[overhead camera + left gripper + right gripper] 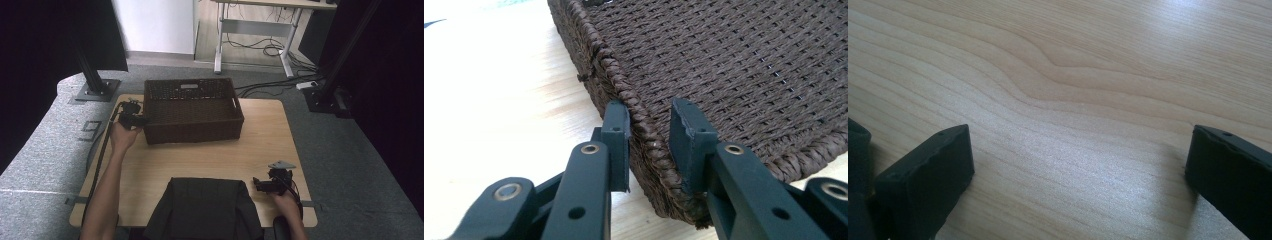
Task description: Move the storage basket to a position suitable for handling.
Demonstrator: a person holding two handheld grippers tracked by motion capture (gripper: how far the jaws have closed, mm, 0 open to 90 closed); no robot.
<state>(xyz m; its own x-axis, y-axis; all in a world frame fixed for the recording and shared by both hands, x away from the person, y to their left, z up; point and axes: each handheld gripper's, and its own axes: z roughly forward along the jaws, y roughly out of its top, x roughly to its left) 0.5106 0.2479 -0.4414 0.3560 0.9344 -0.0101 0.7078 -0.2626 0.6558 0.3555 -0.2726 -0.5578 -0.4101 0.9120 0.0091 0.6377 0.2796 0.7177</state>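
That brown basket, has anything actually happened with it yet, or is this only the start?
Early, by the look of it. Done: nothing visible; the woven basket sits empty on the table. In hand: the left gripper straddles the basket's rim at a corner, one jaw outside, one inside, not yet closed. The right gripper rests open over bare wood beside a dark cloth. What is left cannot be told.
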